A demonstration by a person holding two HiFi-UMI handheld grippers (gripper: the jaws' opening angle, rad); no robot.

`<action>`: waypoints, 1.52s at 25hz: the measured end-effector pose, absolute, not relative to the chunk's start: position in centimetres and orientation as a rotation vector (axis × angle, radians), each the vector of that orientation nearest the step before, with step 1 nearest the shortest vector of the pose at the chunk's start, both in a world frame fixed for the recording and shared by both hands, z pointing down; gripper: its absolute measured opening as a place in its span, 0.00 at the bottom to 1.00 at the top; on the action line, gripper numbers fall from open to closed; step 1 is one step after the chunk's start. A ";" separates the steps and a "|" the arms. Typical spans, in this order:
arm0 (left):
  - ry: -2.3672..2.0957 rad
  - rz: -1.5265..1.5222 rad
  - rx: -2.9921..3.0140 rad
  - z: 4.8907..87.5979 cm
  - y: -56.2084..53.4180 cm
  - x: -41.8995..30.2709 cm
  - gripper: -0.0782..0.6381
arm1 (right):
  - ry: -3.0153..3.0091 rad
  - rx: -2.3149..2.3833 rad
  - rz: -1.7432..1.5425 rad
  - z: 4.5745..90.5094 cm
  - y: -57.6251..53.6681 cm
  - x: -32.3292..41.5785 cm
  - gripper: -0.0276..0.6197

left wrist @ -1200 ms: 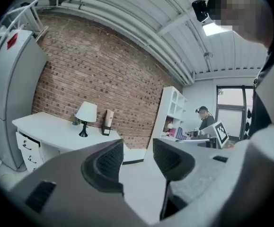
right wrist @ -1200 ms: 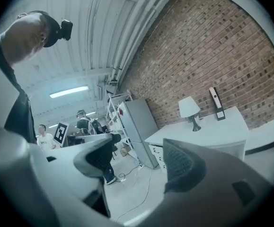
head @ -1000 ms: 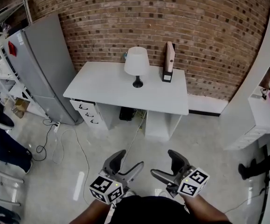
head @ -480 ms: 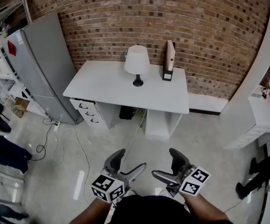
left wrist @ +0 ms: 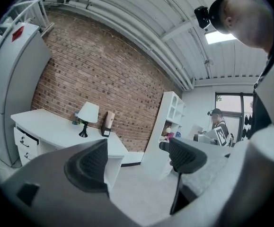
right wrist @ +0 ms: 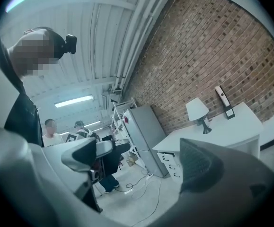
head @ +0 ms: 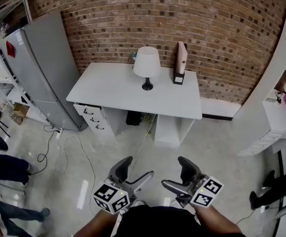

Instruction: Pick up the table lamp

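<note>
Head view: left gripper (head: 139,167) jaws spread, just been opening, nothing between them; right gripper (head: 173,172) beside it, jaws wide though just closing a little, empty too. Well ahead of both grippers, table lamp (head: 146,68) stands upright on white desk (head: 113,88), untouched.

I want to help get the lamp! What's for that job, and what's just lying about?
For the job: table lamp; left tool, open, just opened wider; right tool, open, just closed slightly; both empty.
Just lying about: file box, grey fridge, floor cables, white shelves.
</note>
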State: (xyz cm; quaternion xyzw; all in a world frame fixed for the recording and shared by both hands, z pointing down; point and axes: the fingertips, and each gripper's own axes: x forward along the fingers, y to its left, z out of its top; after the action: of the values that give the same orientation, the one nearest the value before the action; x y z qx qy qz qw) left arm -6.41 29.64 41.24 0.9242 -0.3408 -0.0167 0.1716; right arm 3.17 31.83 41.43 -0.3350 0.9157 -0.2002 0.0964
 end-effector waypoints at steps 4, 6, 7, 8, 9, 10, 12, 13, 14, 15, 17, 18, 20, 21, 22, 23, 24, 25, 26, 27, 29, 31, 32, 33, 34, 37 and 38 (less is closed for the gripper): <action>-0.964 -0.034 2.663 40.7 29.4 -8.2 0.68 | 2.695 -1.026 -0.593 41.4 31.5 1.7 0.88; -0.951 -0.013 2.682 40.8 29.3 -8.9 0.68 | 2.683 -1.043 -0.594 41.6 31.3 1.0 0.88; -0.942 -0.008 2.685 40.9 29.1 -9.3 0.68 | 2.678 -1.051 -0.594 41.8 31.2 0.7 0.88; -0.935 -0.008 2.686 41.1 29.0 -9.7 0.68 | 2.676 -1.059 -0.595 41.9 31.1 0.3 0.88; -0.930 -0.009 2.683 41.2 28.8 -10.0 0.68 | 2.675 -1.065 -0.599 42.1 31.0 0.0 0.88; -0.927 -0.011 2.678 41.3 28.6 -10.4 0.68 | 2.675 -1.070 -0.606 42.2 30.9 -0.3 0.88; -0.924 -0.017 2.665 41.5 28.3 -11.1 0.68 | 2.671 -1.083 -0.627 42.4 30.8 -0.7 0.88; -0.921 -0.021 2.661 41.5 28.2 -11.3 0.68 | 2.667 -1.087 -0.634 42.3 30.5 -0.9 0.88; -0.918 -0.025 2.659 41.5 27.9 -11.5 0.68 | 2.664 -1.090 -0.636 42.2 30.2 -1.0 0.88; -0.916 -0.029 2.657 41.6 27.7 -11.7 0.68 | 2.664 -1.090 -0.635 42.1 29.9 -1.1 0.88; -0.920 -0.037 2.654 41.9 27.1 -11.6 0.68 | 2.667 -1.088 -0.633 42.4 29.3 -1.0 0.88; -0.923 -0.039 2.651 42.2 26.8 -11.5 0.68 | 2.669 -1.087 -0.636 42.6 29.0 -0.9 0.87; -0.924 -0.034 2.648 42.8 26.1 -11.1 0.68 | 2.671 -1.084 -0.643 43.1 28.3 -0.6 0.87; -0.922 -0.027 2.647 43.0 25.6 -10.7 0.68 | 2.672 -1.084 -0.647 43.2 27.8 -0.4 0.87; -0.920 -0.018 2.647 43.2 25.1 -10.4 0.68 | 2.670 -1.084 -0.650 43.3 27.1 -0.1 0.87; -0.920 -0.013 2.646 43.4 24.5 -10.1 0.68 | 2.667 -1.083 -0.652 43.4 26.4 0.2 0.87; -0.921 -0.011 2.643 43.5 23.8 -9.8 0.68 | 2.664 -1.081 -0.654 43.5 25.5 0.5 0.87; -0.924 -0.012 2.640 43.6 23.0 -9.5 0.68 | 2.661 -1.079 -0.654 43.5 24.6 0.8 0.87; -0.928 -0.012 2.636 43.6 22.1 -9.2 0.68 | 2.658 -1.076 -0.655 43.6 23.5 1.1 0.87; -0.934 -0.012 2.634 43.6 21.1 -9.0 0.68 | 2.657 -1.071 -0.656 43.6 22.4 1.4 0.87; -0.954 -0.010 2.636 43.2 18.7 -8.4 0.68 | 2.658 -1.052 -0.655 43.3 19.9 2.0 0.87; -0.979 -0.016 2.644 42.4 16.1 -7.6 0.68 | 2.664 -1.025 -0.642 42.6 17.3 2.7 0.87; -0.989 -0.021 2.650 41.9 14.7 -7.1 0.68 | 2.668 -1.012 -0.634 42.2 16.0 3.2 0.87; -0.998 -0.025 2.658 41.4 13.4 -6.5 0.68 | 2.672 -1.001 -0.626 41.8 14.7 3.7 0.87; -1.008 -0.029 2.666 40.9 12.2 -6.0 0.68 | 2.675 -0.990 -0.619 41.4 13.4 4.2 0.87; -1.048 -0.037 2.673 40.1 8.8 -4.7 0.68 | 2.687 -0.954 -0.608 40.8 9.9 5.5 0.87; -1.062 -0.035 2.669 40.2 7.9 -4.3 0.68 | 2.694 -0.941 -0.607 40.7 8.9 5.8 0.87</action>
State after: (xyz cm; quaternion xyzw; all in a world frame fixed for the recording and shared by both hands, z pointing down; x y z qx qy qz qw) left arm -4.34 7.91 40.17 0.9207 -0.3662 -0.0121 0.1341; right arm 5.82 8.91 40.75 -0.3204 0.9177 -0.2068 0.1117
